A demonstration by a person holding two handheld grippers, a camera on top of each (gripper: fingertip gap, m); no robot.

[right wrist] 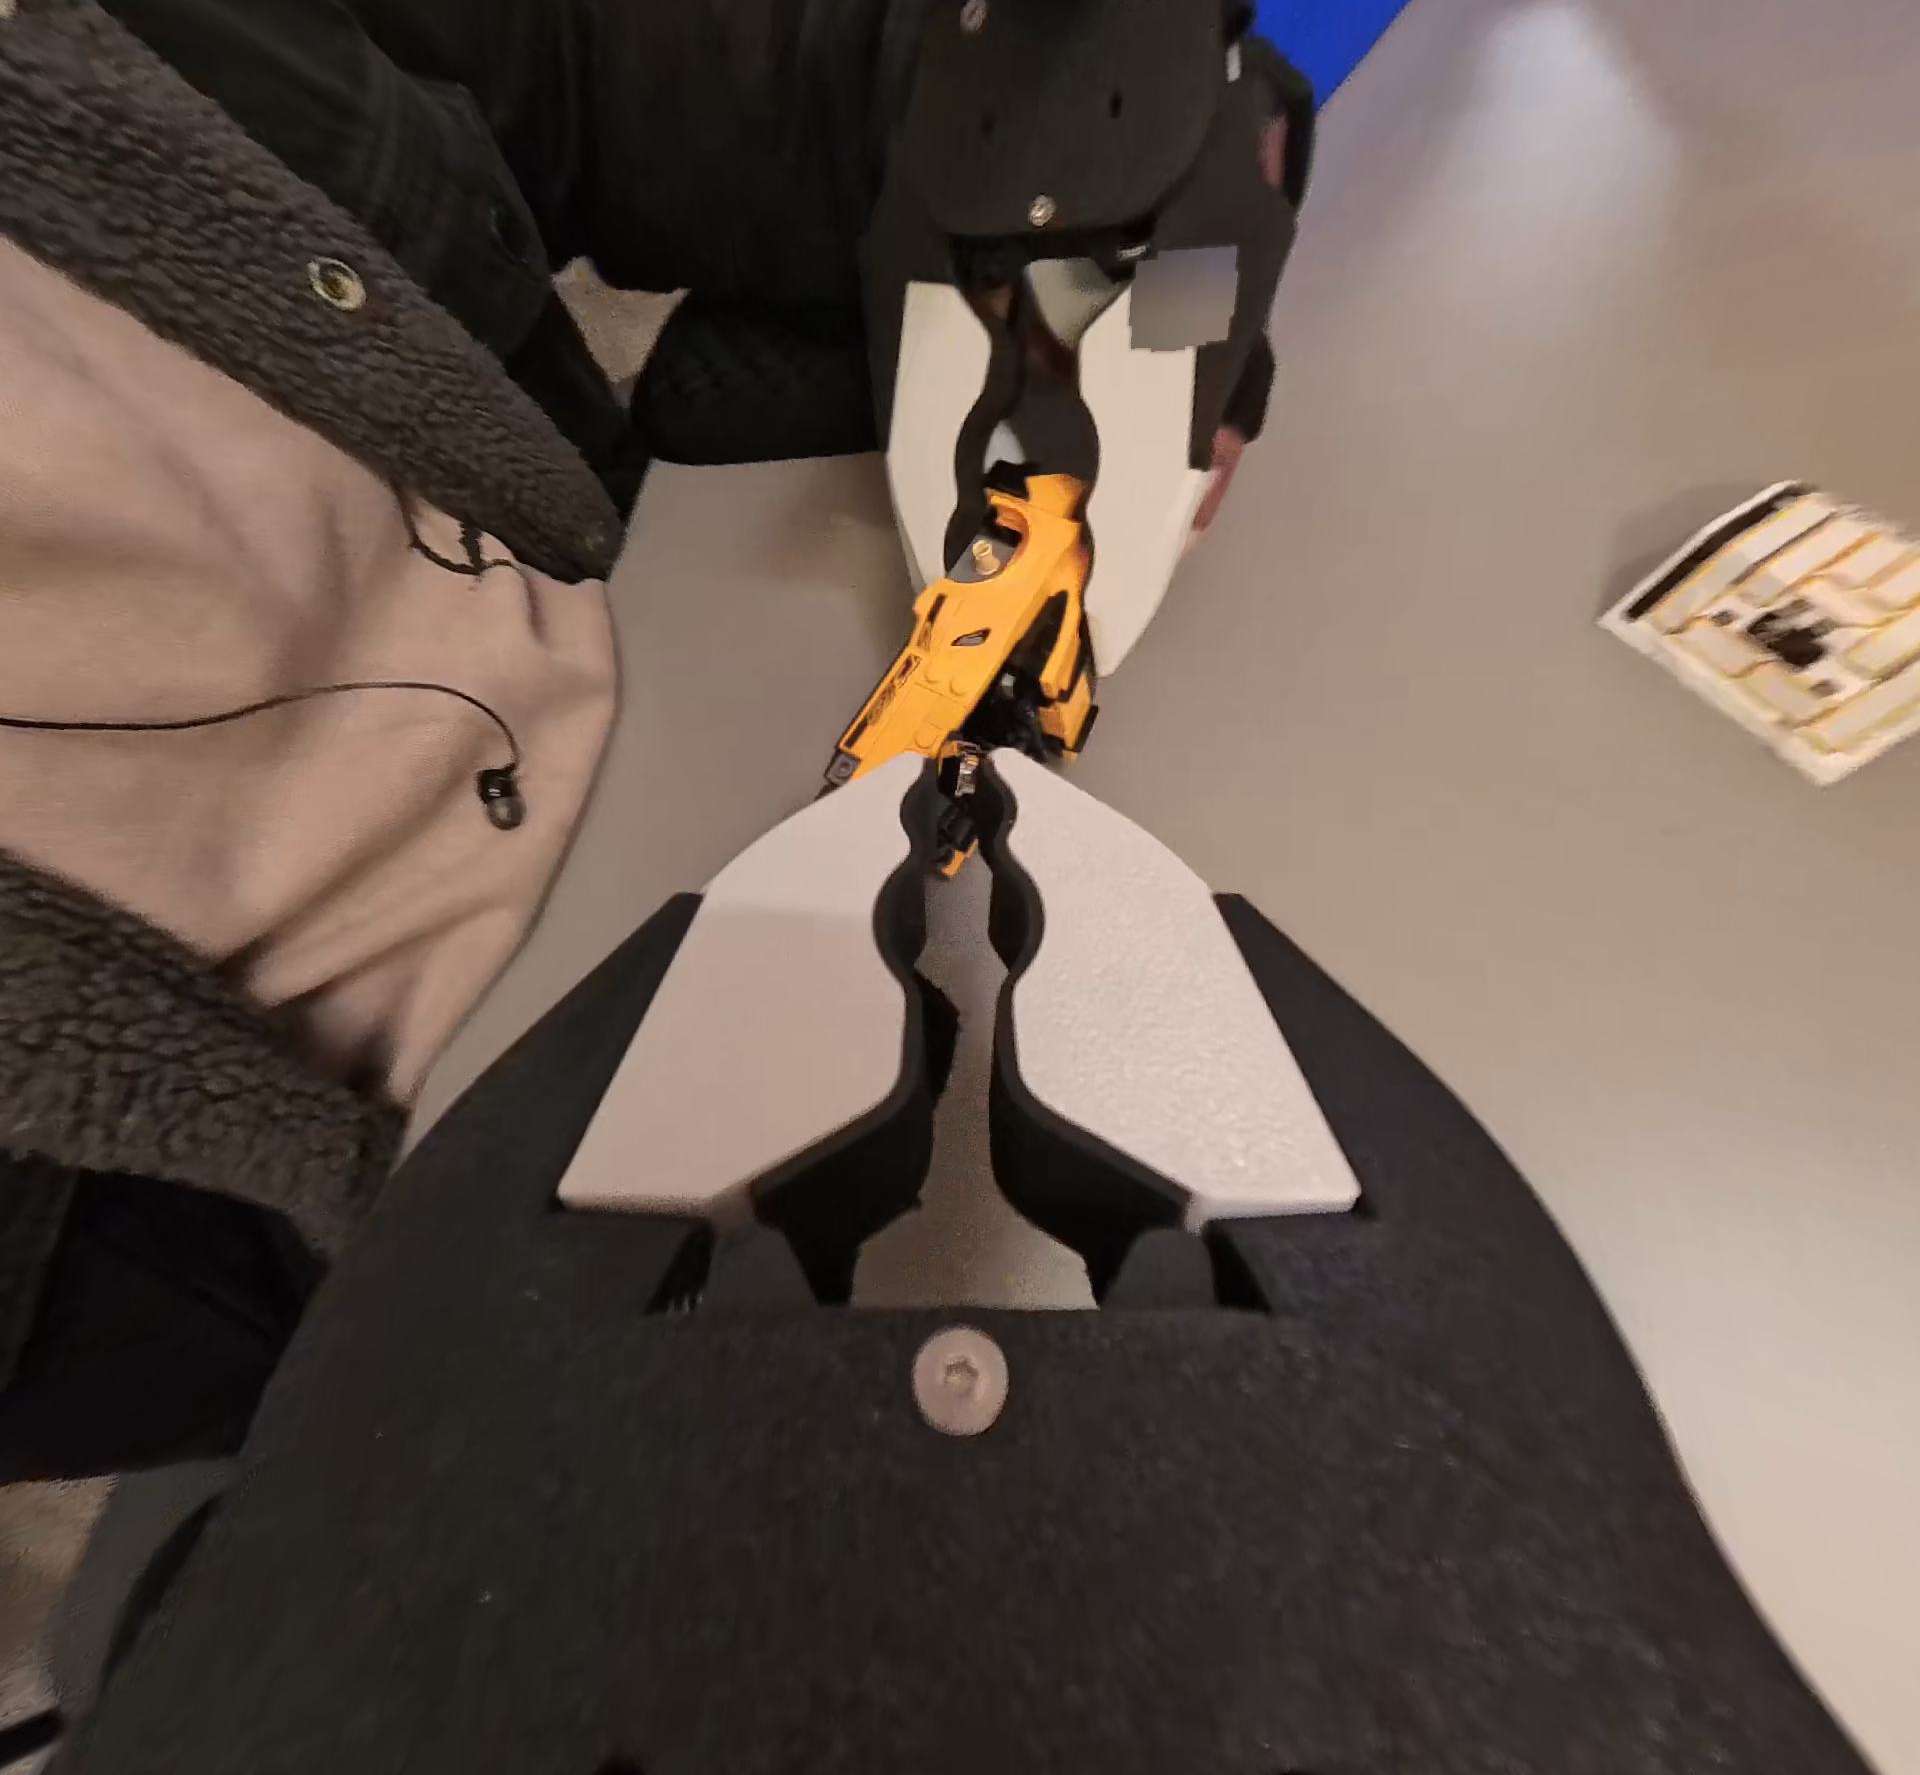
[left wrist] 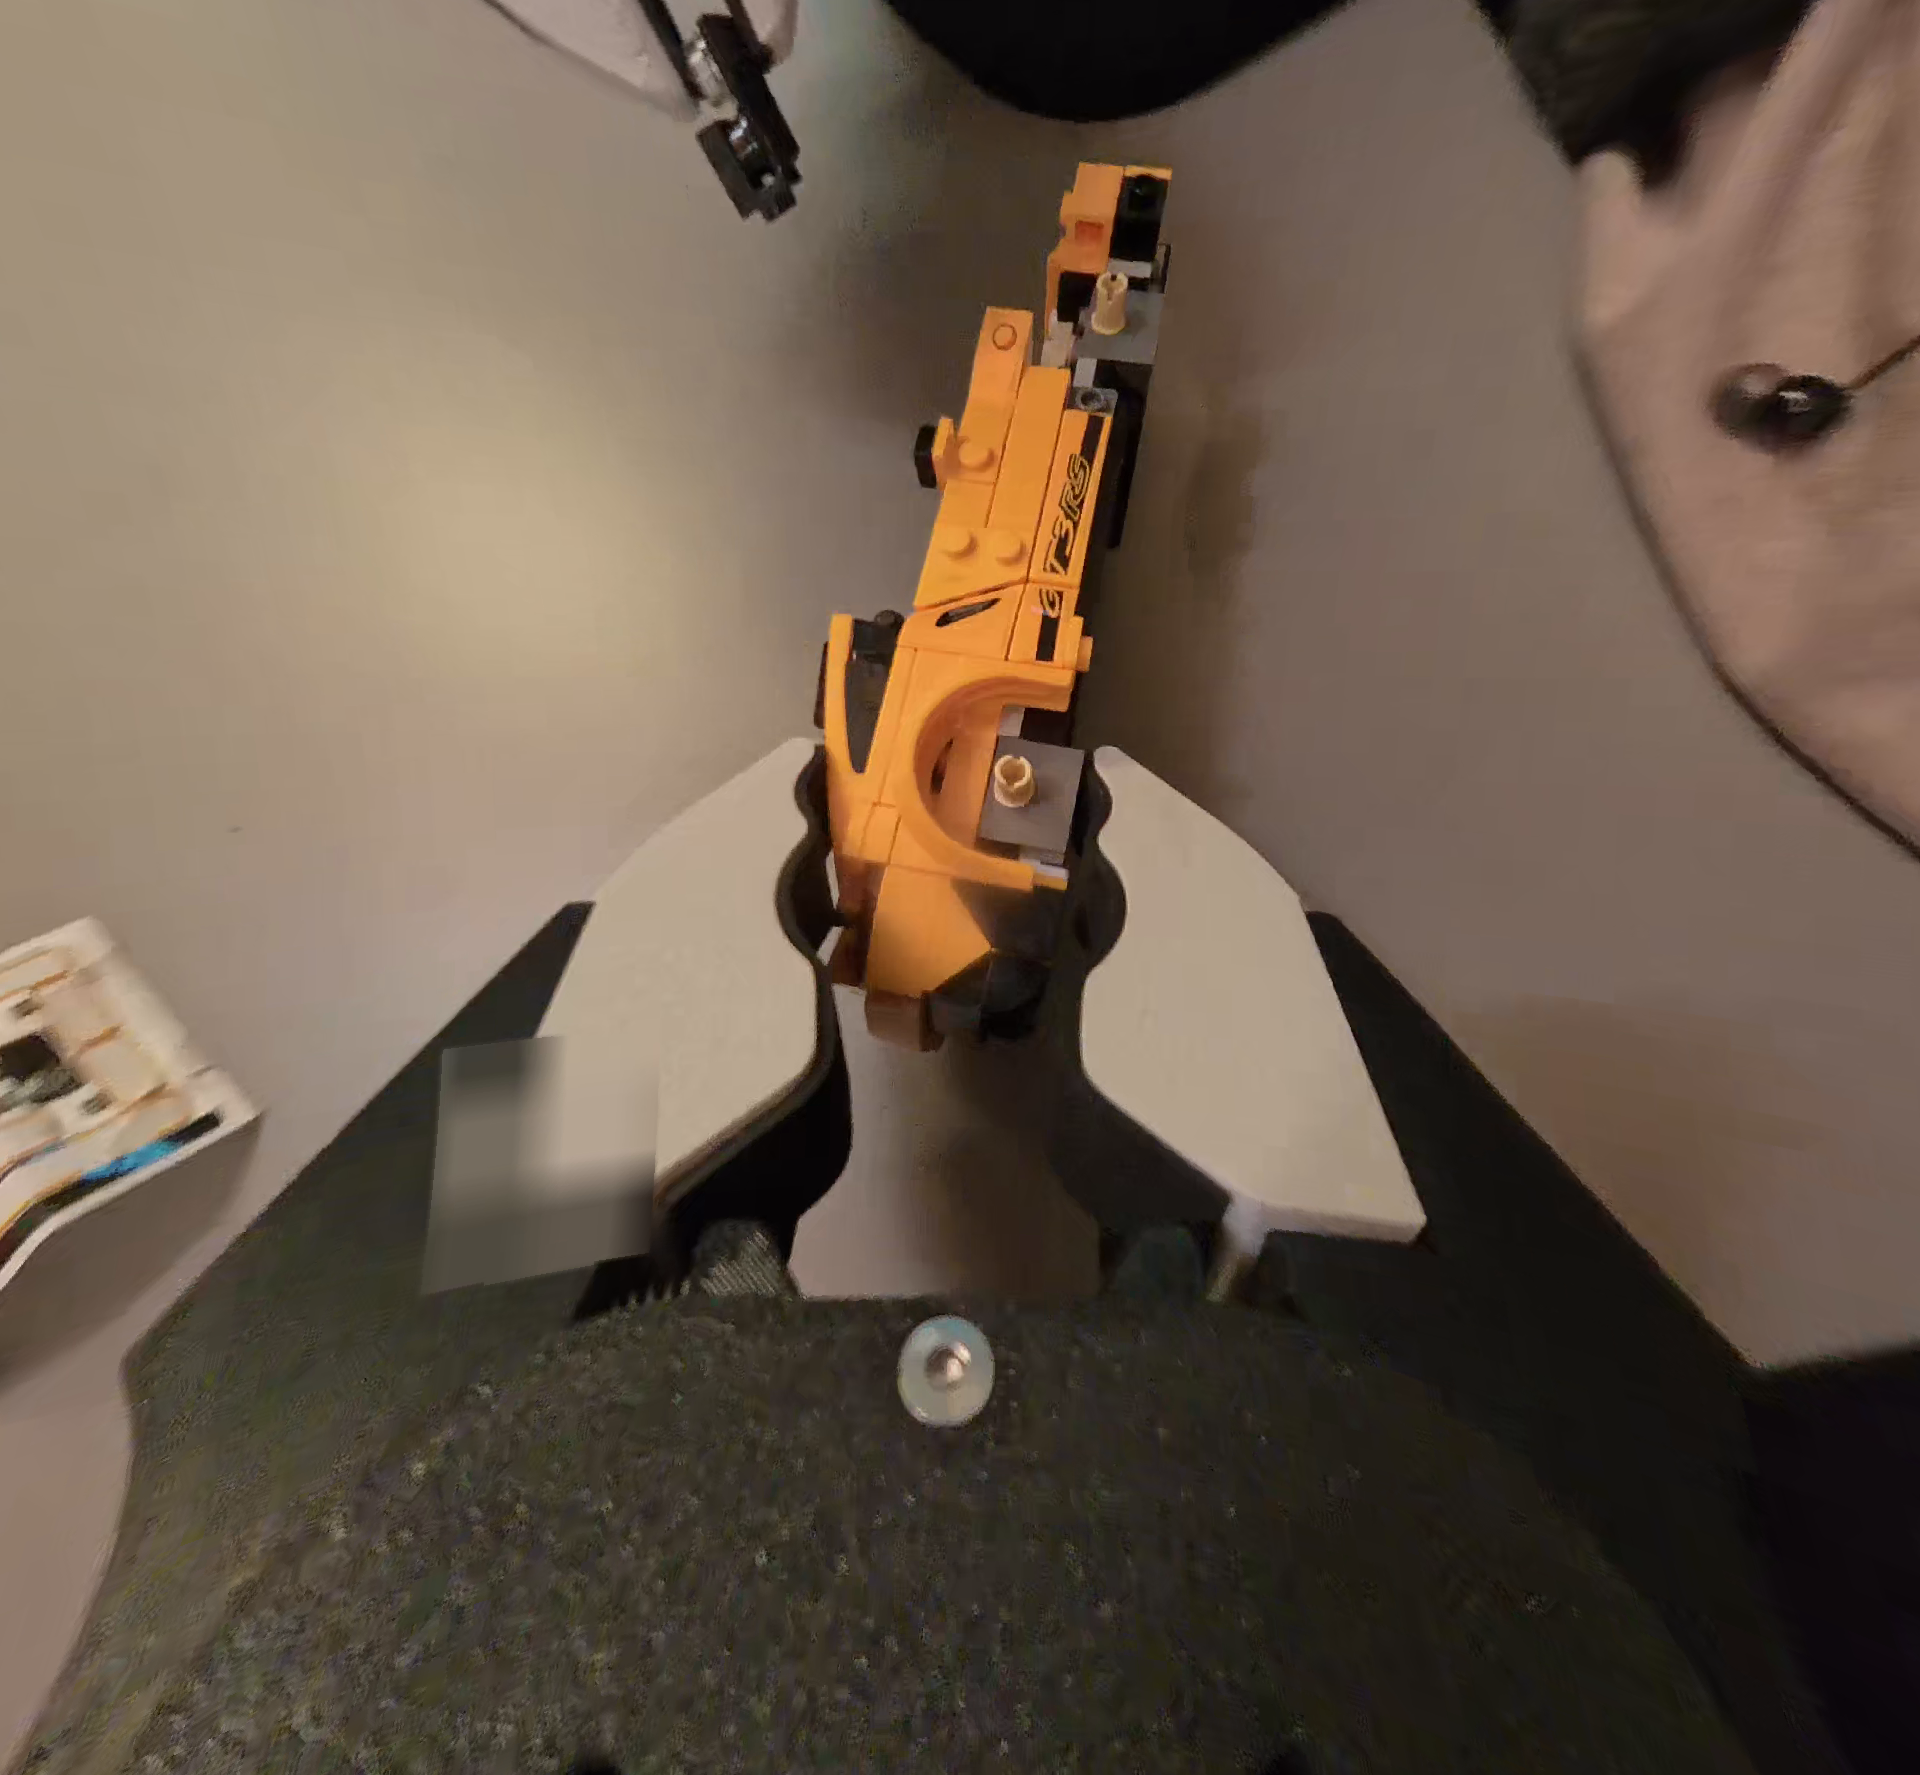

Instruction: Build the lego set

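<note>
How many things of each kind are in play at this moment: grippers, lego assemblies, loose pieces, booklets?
Grippers: 2, left gripper and right gripper
Orange lego car body: 1, clamped in the left gripper
Small black piece: 1, pinched in the right gripper
Instruction booklet: 1, lying on the table
Total: 5

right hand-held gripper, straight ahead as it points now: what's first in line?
The right hand-held gripper, shut on a small black piece, likely meets the orange car body first; depth is unclear.
</note>
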